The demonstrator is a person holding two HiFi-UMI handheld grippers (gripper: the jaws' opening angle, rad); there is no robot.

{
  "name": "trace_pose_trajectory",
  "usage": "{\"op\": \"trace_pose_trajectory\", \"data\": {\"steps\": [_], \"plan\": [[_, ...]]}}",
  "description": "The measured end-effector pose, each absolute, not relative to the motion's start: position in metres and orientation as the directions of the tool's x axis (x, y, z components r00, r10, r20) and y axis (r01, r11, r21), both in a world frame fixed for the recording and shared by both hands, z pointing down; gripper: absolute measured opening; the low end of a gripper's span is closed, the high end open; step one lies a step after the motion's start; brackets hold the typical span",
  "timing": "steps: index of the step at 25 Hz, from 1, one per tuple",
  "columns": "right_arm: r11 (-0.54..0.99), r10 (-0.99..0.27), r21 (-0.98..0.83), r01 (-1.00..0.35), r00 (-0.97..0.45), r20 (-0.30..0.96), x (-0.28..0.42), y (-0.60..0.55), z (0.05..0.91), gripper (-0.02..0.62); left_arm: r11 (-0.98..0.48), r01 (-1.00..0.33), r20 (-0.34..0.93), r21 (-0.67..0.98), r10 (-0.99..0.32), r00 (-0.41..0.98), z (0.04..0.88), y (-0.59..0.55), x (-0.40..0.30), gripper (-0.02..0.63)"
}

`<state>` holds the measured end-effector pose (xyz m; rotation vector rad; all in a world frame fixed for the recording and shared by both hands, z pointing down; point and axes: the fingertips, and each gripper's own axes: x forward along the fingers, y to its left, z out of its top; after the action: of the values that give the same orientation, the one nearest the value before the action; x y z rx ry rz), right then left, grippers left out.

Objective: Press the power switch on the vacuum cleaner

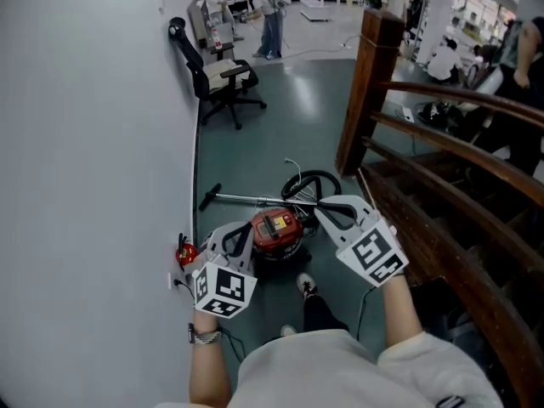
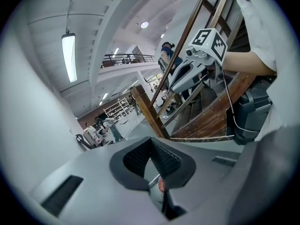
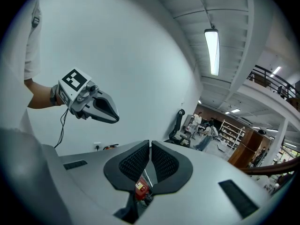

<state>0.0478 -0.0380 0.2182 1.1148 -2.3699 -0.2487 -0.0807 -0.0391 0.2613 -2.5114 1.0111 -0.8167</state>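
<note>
The vacuum cleaner (image 1: 276,232), a red canister with a dark base and a pale label on its top, is seen on the grey floor (image 1: 289,126) close to the white wall (image 1: 85,143) on the left, just ahead of the person's shoe (image 1: 308,287). Its metal tube (image 1: 246,199) is laid across the floor just beyond it, and a dark hose (image 1: 310,185) is looped at its far right side. No switch can be made out on it at this size. In the head view the canister is framed by the two tools: the left tool (image 1: 245,230) is held at its left edge and the right tool (image 1: 320,220) at its upper right edge. The left tool (image 2: 150,146) is shown with its ribbed pads pressed together and nothing gripped; only a sliver of red is glimpsed through the gap below them. The right tool (image 3: 150,151) is likewise closed and empty, with the red canister seen small beneath its pads. Each tool is caught in the other's view, raised in the air. A small red object (image 1: 185,251) is placed against the wall to the left of the vacuum cleaner. Further off an office chair (image 1: 217,79) is stood by the wall, and a wooden staircase (image 1: 442,143) is seen along the right.
</note>
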Motion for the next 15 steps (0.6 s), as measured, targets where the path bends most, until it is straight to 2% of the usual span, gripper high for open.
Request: {"op": "trace_pose_trajectory", "data": {"steps": [15], "plan": [[0.606, -0.795, 0.437, -0.665, -0.524, 0.305, 0.046, 0.011, 0.179, 0.037, -0.675, -0.510, 0.342, -0.533, -0.723, 0.601, 0.224, 0.007, -0.089, -0.002]]}}
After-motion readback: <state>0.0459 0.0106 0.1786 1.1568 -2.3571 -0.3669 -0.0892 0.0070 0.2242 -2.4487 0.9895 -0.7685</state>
